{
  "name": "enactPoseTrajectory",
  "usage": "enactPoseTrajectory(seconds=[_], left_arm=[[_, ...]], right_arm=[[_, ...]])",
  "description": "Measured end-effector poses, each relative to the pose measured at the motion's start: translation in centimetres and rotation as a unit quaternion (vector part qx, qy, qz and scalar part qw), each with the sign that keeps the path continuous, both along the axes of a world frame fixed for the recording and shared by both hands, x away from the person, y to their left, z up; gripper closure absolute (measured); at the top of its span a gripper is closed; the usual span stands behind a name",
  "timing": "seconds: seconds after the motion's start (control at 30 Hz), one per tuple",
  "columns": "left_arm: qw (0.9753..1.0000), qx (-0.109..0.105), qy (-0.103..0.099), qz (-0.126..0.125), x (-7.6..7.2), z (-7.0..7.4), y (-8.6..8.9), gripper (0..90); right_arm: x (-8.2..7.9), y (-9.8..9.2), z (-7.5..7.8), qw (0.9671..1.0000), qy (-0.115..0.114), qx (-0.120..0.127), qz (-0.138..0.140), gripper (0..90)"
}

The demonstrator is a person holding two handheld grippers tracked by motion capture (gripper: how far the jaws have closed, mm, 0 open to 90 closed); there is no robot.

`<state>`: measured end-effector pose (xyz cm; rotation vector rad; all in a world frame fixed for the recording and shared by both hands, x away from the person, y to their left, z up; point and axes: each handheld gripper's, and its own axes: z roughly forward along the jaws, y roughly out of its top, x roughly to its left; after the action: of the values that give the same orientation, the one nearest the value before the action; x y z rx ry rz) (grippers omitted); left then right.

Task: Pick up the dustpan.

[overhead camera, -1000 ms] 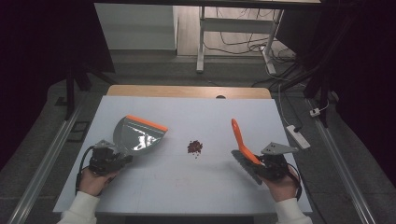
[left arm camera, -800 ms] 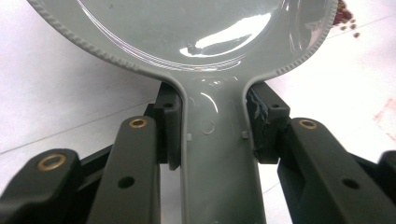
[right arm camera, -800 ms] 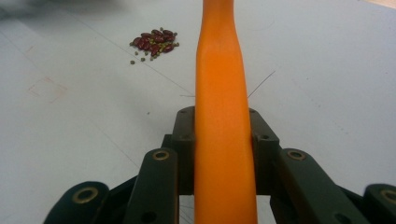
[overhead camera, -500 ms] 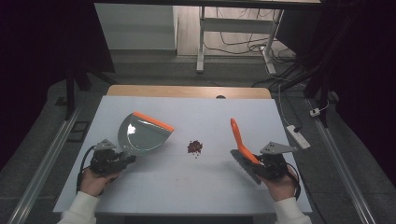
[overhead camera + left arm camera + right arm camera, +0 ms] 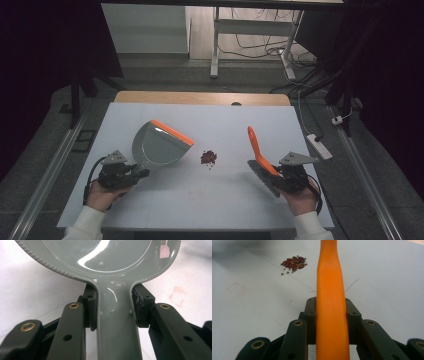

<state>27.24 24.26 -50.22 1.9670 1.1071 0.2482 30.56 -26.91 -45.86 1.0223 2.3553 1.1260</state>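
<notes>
Nearest to me, the person's two hands come in over the front edge of the white counter [image 5: 210, 200]. The left hand-held gripper [image 5: 141, 173] is clamped on the grey handle of a dustpan [image 5: 159, 146]; in the left gripper view its two black jaws press against either side of that handle, with the pan's bowl [image 5: 100, 255] spreading out just beyond them. The right hand-held gripper [image 5: 267, 172] is closed around the orange handle of a brush [image 5: 256, 146], and in the right gripper view the handle [image 5: 332, 302] runs straight up between the jaws, held tight on both sides.

A little further in, the dustpan sits tilted at the left of the counter, its orange-edged lip toward the middle. The brush handle rises at a slant on the right, its tip pointing away from the person.

Between the two, near the centre of the counter, lies a small heap of dark red beans [image 5: 208, 157] mixed with tiny greenish grains [image 5: 293, 263]. It is near the dustpan's lip but not touching it, and well apart from the brush.

Beyond the far edge, a power strip [image 5: 318, 146] lies on the floor at the right.
</notes>
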Motion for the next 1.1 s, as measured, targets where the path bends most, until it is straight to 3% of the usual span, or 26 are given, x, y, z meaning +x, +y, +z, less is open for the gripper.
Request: enactPoseTrajectory(seconds=[0.3,0.47,0.67,0.87,1.1], left_arm=[[0.9994,0.008,-0.009,-0.032,-0.5,0.6,-1.2,61.7],[0.9983,0.023,-0.012,-0.053,-0.7,0.7,-1.7,61.7],[0.9968,0.037,-0.004,-0.071,-0.7,0.6,-2.4,61.7],[0.9941,0.055,0.002,-0.093,-0.7,0.4,-2.9,61.7],[0.9905,0.060,0.014,-0.123,-0.8,0.2,-3.4,61.7]], right_arm=[[0.0,-0.2,0.0,1.0000,-0.005,0.000,-0.003,70.0],[0.0,-0.3,0.0,1.0000,-0.005,0.000,-0.006,70.0],[0.0,-0.2,0.1,1.0000,-0.008,0.003,-0.005,70.0],[0.0,-0.1,0.1,1.0000,-0.009,0.001,-0.002,70.0],[0.0,0.1,0.0,1.0000,-0.006,0.000,0.001,70.0]])
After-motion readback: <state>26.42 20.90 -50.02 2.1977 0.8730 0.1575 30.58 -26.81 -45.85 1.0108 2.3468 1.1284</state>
